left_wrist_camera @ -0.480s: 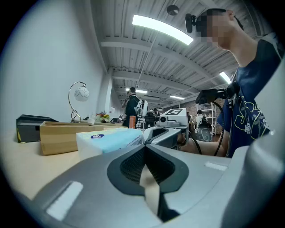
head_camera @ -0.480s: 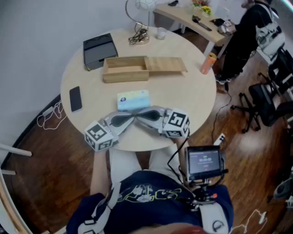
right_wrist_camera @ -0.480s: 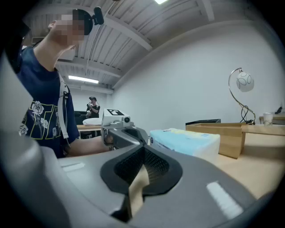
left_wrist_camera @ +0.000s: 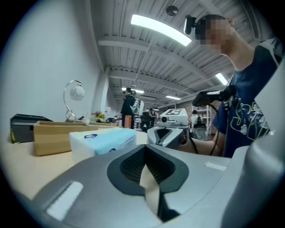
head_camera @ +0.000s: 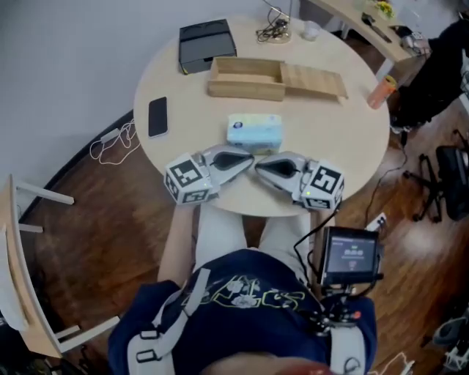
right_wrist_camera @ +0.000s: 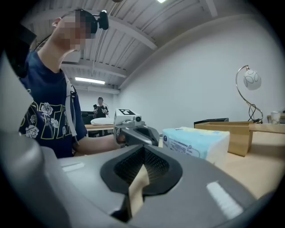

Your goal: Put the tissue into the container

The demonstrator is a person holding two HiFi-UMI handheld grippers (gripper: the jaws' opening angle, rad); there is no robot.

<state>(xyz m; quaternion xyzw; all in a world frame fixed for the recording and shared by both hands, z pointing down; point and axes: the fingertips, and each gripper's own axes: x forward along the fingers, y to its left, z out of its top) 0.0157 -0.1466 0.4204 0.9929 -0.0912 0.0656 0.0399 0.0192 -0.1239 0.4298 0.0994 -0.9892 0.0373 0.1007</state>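
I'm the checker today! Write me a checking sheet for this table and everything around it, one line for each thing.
Surface: round pale table, nothing spilled.
Job's things: tissue pack lies flat on the table, outside the wooden container; the container's lid is slid open.
Clutter: phone, black box, cup, orange bottle.
Tools: left tool and right tool are both shut and empty, tips facing each other just in front of the tissue pack.
Cables: white cable on the floor; cable tangle at the table's far edge.
Surroundings: wood floor, office chair, second desk.
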